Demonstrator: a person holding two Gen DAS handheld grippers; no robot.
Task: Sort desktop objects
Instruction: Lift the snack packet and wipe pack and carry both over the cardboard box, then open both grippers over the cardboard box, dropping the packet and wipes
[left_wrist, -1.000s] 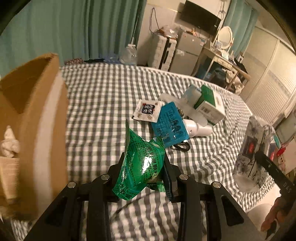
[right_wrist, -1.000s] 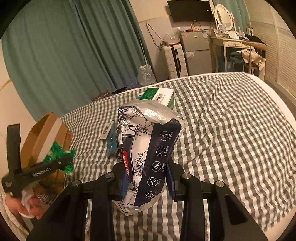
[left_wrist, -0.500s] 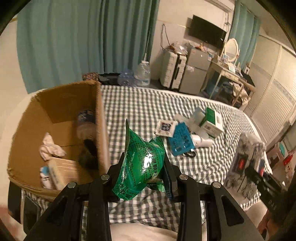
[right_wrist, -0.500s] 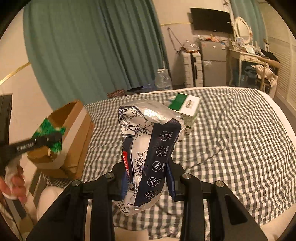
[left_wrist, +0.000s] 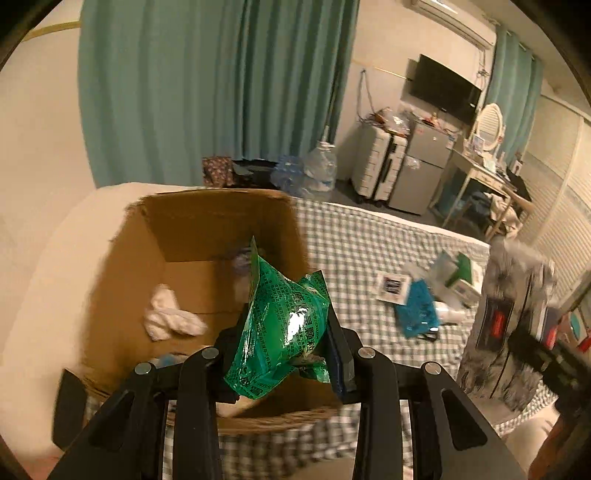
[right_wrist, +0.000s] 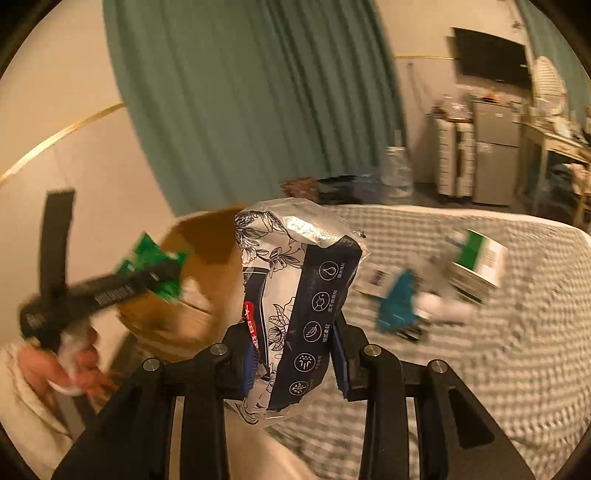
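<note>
My left gripper (left_wrist: 284, 354) is shut on a green foil packet (left_wrist: 282, 325), held above the open cardboard box (left_wrist: 122, 280) at the bed's left end. In the right wrist view the same green packet (right_wrist: 155, 269) and left gripper show at the left, over the box (right_wrist: 207, 240). My right gripper (right_wrist: 291, 354) is shut on a silver and navy flower-printed pouch (right_wrist: 295, 295), raised over the bed near the box. That pouch (left_wrist: 509, 325) also shows at the right of the left wrist view.
Inside the box lies a crumpled white tissue (left_wrist: 170, 317) among other items. On the checked bedspread (right_wrist: 498, 350) lie a teal packet (right_wrist: 399, 302), a green and white carton (right_wrist: 480, 266), a white bottle (right_wrist: 447, 308) and a small white sachet (left_wrist: 393, 286). A hand (right_wrist: 74, 365) holds the left gripper.
Both grippers rose and swung left toward the box, each keeping its packet. The box's open inside now faces the left wrist camera, and the bed items have slid to the right.
</note>
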